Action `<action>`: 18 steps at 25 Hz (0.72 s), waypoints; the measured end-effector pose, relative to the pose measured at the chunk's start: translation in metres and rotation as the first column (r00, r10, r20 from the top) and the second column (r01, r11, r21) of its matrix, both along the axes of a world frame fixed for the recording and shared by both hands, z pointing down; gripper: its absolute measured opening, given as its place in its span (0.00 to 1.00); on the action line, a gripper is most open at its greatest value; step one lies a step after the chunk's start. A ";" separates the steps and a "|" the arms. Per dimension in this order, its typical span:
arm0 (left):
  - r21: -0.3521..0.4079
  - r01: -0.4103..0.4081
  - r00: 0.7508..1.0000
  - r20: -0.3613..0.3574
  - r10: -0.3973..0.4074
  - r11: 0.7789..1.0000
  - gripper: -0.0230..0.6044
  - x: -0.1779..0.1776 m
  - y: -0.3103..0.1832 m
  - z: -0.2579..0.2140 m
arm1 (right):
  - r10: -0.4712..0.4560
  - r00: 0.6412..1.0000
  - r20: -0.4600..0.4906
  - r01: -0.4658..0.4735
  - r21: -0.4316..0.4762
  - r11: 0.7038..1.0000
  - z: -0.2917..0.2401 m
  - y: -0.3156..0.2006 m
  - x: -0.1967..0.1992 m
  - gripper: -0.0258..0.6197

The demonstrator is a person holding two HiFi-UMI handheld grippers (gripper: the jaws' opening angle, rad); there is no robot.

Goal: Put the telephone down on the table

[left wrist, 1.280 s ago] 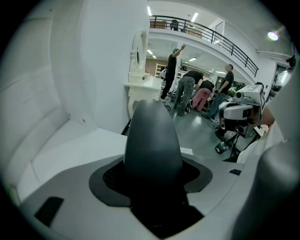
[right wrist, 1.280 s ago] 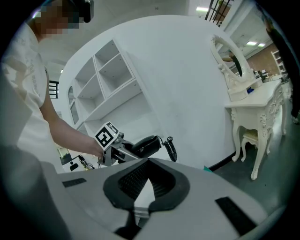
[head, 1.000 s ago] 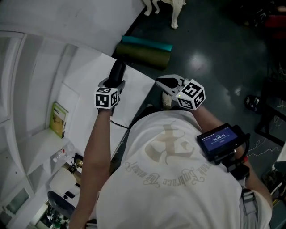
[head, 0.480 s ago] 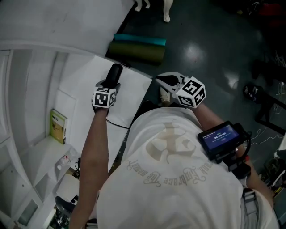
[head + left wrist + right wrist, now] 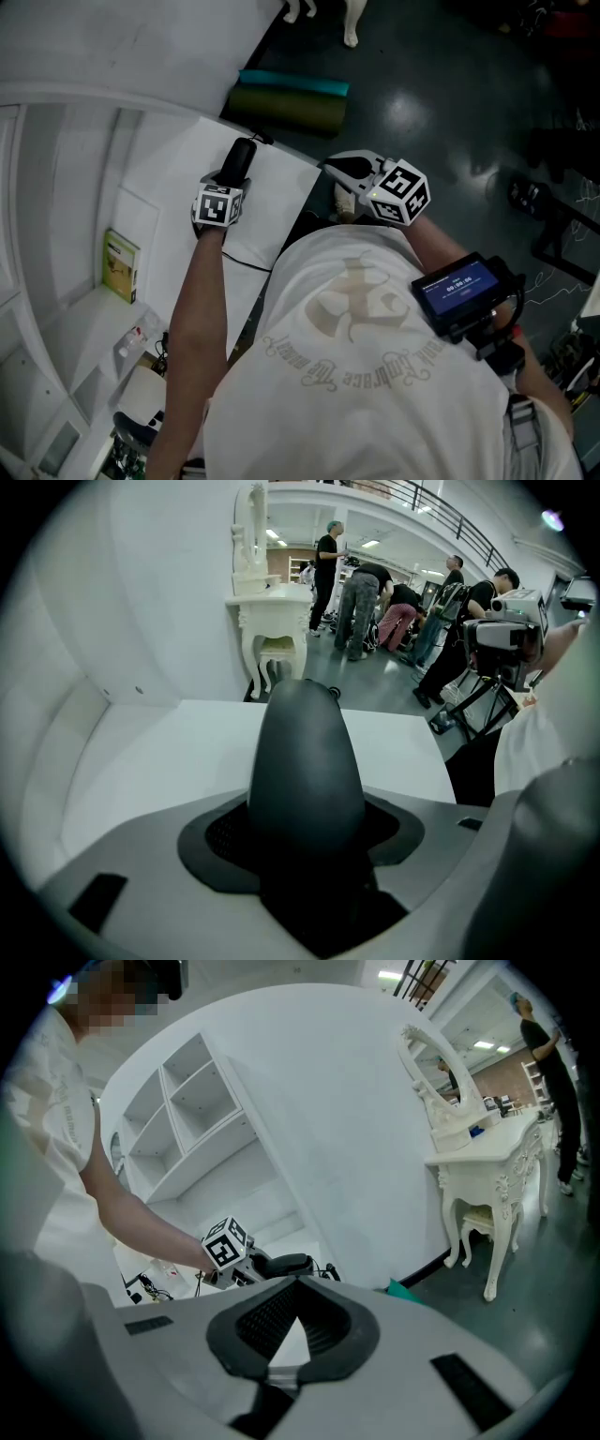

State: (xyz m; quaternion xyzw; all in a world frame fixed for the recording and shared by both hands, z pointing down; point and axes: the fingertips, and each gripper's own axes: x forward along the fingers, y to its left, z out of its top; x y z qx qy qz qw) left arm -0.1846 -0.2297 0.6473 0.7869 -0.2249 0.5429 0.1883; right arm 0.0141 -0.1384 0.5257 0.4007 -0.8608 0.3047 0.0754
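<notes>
A black telephone handset (image 5: 239, 159) is clamped in my left gripper (image 5: 225, 187) over the white table (image 5: 178, 178); a thin cord trails from it. In the left gripper view the dark rounded handset (image 5: 305, 761) fills the space between the jaws and points toward the table's far edge. My right gripper (image 5: 361, 176) is off the table's right edge, over the dark floor. Its jaws meet in the right gripper view with nothing between them (image 5: 292, 1321). That view also shows the left gripper's marker cube (image 5: 225, 1246) and the handset (image 5: 286, 1264) beyond.
A green rolled mat (image 5: 291, 103) lies on the floor past the table. White shelves (image 5: 56, 281) stand on the left with a yellow-green booklet (image 5: 122, 265). A white dressing table (image 5: 272, 621) and several people stand beyond. A tripod camera (image 5: 506, 639) is on the right.
Over the last second the left gripper and handset shifted a little left and lower against the table, as the head view itself tilted. The right gripper stayed about where it was.
</notes>
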 end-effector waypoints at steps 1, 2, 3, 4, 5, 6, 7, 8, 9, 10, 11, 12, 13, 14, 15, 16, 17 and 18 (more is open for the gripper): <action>0.000 -0.001 1.000 0.000 0.001 1.000 0.48 0.000 0.000 0.001 | -0.001 1.000 0.000 0.001 -0.001 1.000 0.000 0.000 0.000 0.06; -0.001 -0.002 1.000 -0.001 0.002 1.000 0.48 0.000 0.000 0.001 | -0.002 1.000 0.000 0.002 -0.003 1.000 0.001 0.001 -0.001 0.06; -0.002 -0.004 1.000 -0.003 0.004 1.000 0.48 0.001 0.000 0.001 | -0.002 1.000 -0.001 0.002 -0.005 1.000 0.001 0.001 -0.001 0.06; -0.003 -0.007 1.000 -0.006 0.007 1.000 0.48 0.001 0.000 0.001 | -0.003 1.000 -0.001 0.003 -0.007 1.000 0.002 0.002 -0.001 0.06; -0.005 -0.008 1.000 -0.010 0.008 1.000 0.48 0.002 0.000 0.002 | -0.004 1.000 -0.002 0.004 -0.008 1.000 0.002 0.002 -0.001 0.06; -0.008 -0.008 1.000 -0.016 0.007 1.000 0.48 0.002 0.001 0.002 | -0.005 1.000 -0.002 0.005 -0.009 1.000 0.003 0.003 -0.001 0.06; -0.011 -0.007 1.000 -0.021 0.006 1.000 0.48 0.003 0.001 0.002 | -0.007 1.000 -0.002 0.007 -0.009 1.000 0.003 0.003 -0.001 0.06; -0.012 -0.007 1.000 -0.024 0.007 1.000 0.48 0.003 0.002 0.003 | -0.009 1.000 -0.002 0.009 -0.009 1.000 0.003 0.003 -0.001 0.06; -0.010 -0.009 1.000 -0.026 0.008 1.000 0.48 0.003 0.002 0.003 | -0.011 1.000 -0.003 0.011 -0.009 1.000 0.003 0.004 -0.002 0.06; -0.008 -0.011 1.000 -0.026 0.010 1.000 0.48 0.003 0.002 0.003 | -0.013 1.000 -0.003 0.013 -0.008 1.000 0.003 0.004 -0.002 0.06; -0.005 -0.012 1.000 -0.025 0.012 1.000 0.48 0.002 0.002 0.003 | -0.015 1.000 -0.004 0.015 -0.007 1.000 0.003 0.003 -0.003 0.06; -0.003 -0.013 1.000 -0.021 0.013 1.000 0.48 0.001 0.001 0.004 | -0.017 1.000 -0.004 0.017 -0.007 1.000 0.003 0.003 -0.003 0.06; -0.001 -0.013 1.000 -0.017 0.013 1.000 0.48 0.000 0.001 0.004 | -0.018 1.000 -0.004 0.018 -0.006 1.000 0.002 0.002 -0.003 0.06; -0.002 -0.012 1.000 -0.013 0.012 1.000 0.48 0.000 0.001 0.005 | -0.019 1.000 -0.003 0.019 -0.006 1.000 0.002 0.002 -0.004 0.06; -0.003 -0.010 1.000 -0.009 0.010 1.000 0.48 -0.001 0.002 0.006 | -0.020 1.000 -0.003 0.020 -0.006 1.000 0.003 0.002 -0.004 0.06; -0.003 -0.008 1.000 -0.007 0.008 1.000 0.48 -0.002 0.002 0.006 | -0.021 1.000 -0.003 0.021 -0.006 1.000 0.003 0.002 -0.004 0.06; -0.003 -0.006 1.000 -0.006 0.006 1.000 0.49 -0.003 0.003 0.007 | -0.023 1.000 -0.003 0.023 -0.006 1.000 0.003 0.003 -0.004 0.06; -0.001 -0.006 1.000 -0.006 0.006 1.000 0.49 -0.004 0.003 0.007 | -0.024 1.000 -0.003 0.024 -0.005 1.000 0.003 0.003 -0.005 0.06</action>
